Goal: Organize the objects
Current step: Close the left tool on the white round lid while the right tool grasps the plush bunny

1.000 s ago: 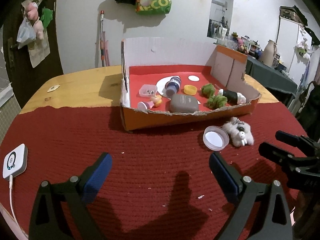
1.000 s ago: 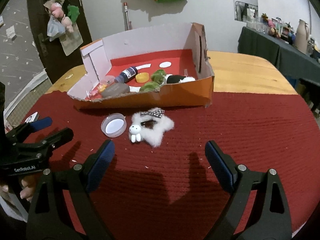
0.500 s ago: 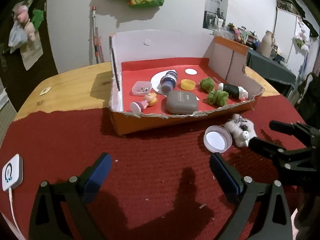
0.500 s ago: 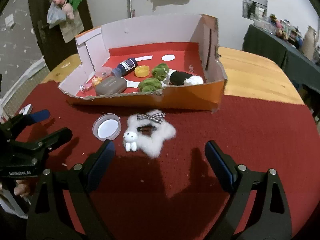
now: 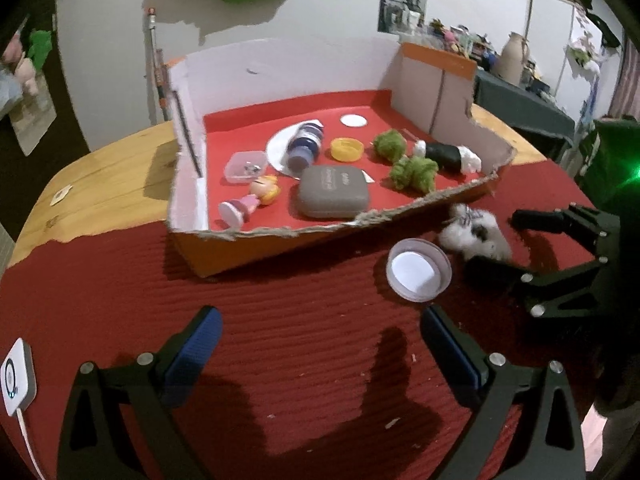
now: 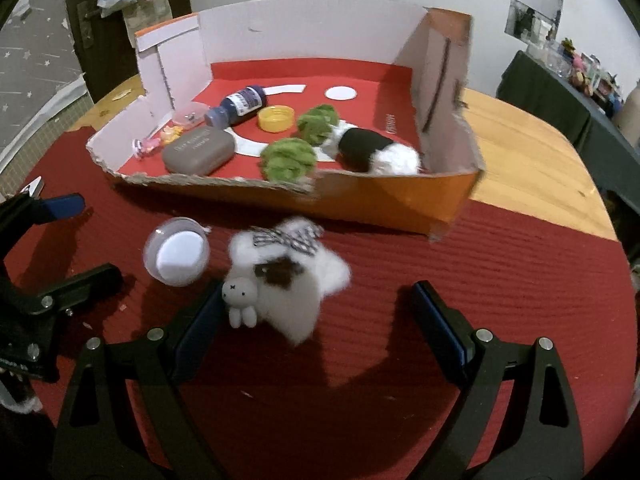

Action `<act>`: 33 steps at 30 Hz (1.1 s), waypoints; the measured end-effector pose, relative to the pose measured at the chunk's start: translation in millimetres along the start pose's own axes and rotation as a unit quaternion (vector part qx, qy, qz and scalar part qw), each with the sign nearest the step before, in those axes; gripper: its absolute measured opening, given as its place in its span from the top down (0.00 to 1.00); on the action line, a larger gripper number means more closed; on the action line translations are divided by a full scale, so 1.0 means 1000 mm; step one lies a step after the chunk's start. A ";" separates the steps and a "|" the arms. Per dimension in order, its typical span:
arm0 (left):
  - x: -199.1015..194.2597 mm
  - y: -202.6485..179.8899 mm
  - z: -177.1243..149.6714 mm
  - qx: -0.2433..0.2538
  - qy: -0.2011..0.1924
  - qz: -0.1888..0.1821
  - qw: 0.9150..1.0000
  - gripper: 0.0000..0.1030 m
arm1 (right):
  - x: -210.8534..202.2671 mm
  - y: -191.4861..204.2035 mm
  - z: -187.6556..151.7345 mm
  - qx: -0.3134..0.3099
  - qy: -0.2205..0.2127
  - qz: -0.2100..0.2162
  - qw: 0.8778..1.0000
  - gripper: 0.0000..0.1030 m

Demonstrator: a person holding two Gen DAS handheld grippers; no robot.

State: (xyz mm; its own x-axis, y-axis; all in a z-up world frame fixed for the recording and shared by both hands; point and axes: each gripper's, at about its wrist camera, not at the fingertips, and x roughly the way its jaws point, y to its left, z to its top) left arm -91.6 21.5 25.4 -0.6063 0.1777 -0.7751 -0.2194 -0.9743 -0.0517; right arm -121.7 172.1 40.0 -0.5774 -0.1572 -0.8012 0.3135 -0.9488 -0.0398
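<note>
The right gripper [image 6: 320,312] is hovering low over the red mat [image 6: 460,256] with its jaws standing wide, and the white fluffy bunny toy [image 6: 288,280] is lying partly between them, its small head just beside the left blue pad [image 6: 200,324]. The left gripper [image 5: 320,340] is likewise gaping wide over bare mat, gripping nothing. Just beyond it a clear round lid [image 5: 418,270] is sitting on the mat, beside the toy. Farther back the cardboard box [image 6: 384,200] is holding a grey case [image 6: 198,150], green pom-poms [image 6: 288,158], a yellow cap [image 6: 276,118] and a small bottle [image 6: 240,104].
</note>
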 end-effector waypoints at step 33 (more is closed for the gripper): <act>0.021 -0.034 0.020 0.059 0.001 -0.070 0.996 0.61 | -0.005 0.003 0.005 -0.070 -0.025 0.088 0.993 0.49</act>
State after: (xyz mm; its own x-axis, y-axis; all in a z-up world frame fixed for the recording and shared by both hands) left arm -112.1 61.0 23.2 -0.5625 0.3100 -0.7665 -0.3904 -0.9168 -0.0843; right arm -122.0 168.2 47.0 -0.5406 -0.3334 -0.7724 0.5120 -0.8589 0.0124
